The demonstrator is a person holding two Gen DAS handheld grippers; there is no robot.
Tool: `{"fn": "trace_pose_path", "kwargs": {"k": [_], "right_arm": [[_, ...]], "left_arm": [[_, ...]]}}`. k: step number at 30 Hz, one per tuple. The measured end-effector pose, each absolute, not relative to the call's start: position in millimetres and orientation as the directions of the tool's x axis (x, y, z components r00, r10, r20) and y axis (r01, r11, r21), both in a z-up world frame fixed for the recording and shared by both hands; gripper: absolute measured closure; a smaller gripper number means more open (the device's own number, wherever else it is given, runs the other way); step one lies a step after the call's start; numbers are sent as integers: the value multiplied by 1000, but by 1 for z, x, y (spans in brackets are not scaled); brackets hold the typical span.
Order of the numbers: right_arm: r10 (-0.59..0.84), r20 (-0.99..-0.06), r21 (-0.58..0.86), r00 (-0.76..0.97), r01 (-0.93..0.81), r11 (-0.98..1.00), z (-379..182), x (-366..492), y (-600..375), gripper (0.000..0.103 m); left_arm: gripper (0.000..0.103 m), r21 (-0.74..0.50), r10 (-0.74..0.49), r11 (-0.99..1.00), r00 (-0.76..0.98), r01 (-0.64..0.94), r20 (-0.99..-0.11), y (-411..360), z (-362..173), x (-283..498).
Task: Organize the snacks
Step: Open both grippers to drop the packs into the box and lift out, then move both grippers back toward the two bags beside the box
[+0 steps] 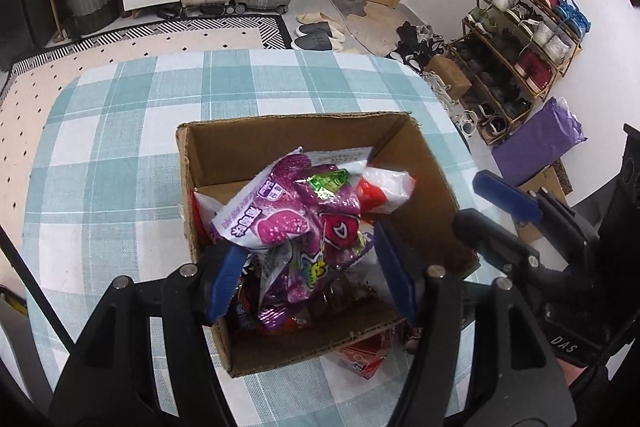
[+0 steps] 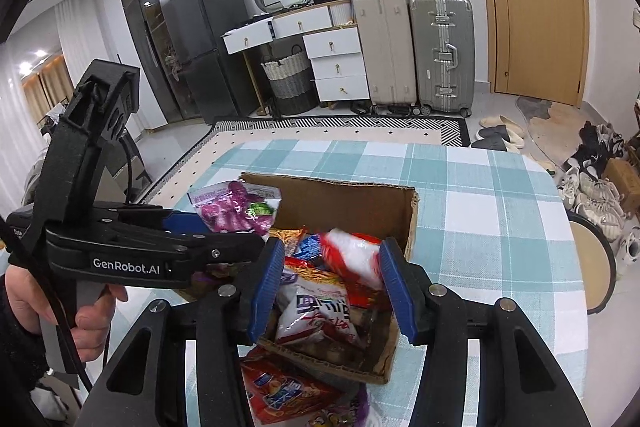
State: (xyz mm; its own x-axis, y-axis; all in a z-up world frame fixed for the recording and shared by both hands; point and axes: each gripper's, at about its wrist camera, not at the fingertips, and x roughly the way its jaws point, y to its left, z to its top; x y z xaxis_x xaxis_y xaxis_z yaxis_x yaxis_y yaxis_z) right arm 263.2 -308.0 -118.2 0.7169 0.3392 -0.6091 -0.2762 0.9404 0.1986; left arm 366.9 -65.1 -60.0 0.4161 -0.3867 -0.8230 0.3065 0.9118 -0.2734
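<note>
A cardboard box (image 1: 224, 147) stands on the checked table and holds several snack packs. A purple pack (image 1: 280, 211) is above the box between the fingers of my left gripper (image 1: 310, 275), whose jaws stand wide; I cannot tell if they press it. In the right wrist view the left gripper (image 2: 192, 227) holds that purple pack (image 2: 236, 207) over the box's (image 2: 348, 199) left rim. My right gripper (image 2: 332, 291) is open above the box, over a white and red pack (image 2: 316, 315). It also shows in the left wrist view (image 1: 488, 211).
A red snack pack (image 2: 284, 391) lies on the table (image 2: 480, 195) in front of the box, also in the left wrist view (image 1: 368, 355). Suitcases (image 2: 412, 51), drawers and a shoe rack (image 1: 520, 43) stand beyond the table.
</note>
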Motion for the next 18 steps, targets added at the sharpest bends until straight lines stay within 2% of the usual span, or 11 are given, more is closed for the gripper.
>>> {"fn": "trace_pose_path", "kwargs": {"k": [6, 10, 14, 18], "right_arm": [[344, -567, 187, 748, -290, 939, -100, 240, -310, 51], [335, -538, 164, 773, -295, 942, -87, 219, -311, 49], [352, -498, 175, 793, -306, 936, -76, 191, -312, 35], [354, -457, 170, 816, -310, 935, -66, 161, -314, 33]], "left_arm": [[27, -246, -358, 928, 493, 278, -793, -51, -43, 346], [26, -232, -348, 933, 524, 275, -778, -42, -32, 329], [26, -219, -334, 940, 565, 262, -755, -32, -18, 306], [25, -227, -333, 942, 603, 248, -725, -19, -4, 279]]}}
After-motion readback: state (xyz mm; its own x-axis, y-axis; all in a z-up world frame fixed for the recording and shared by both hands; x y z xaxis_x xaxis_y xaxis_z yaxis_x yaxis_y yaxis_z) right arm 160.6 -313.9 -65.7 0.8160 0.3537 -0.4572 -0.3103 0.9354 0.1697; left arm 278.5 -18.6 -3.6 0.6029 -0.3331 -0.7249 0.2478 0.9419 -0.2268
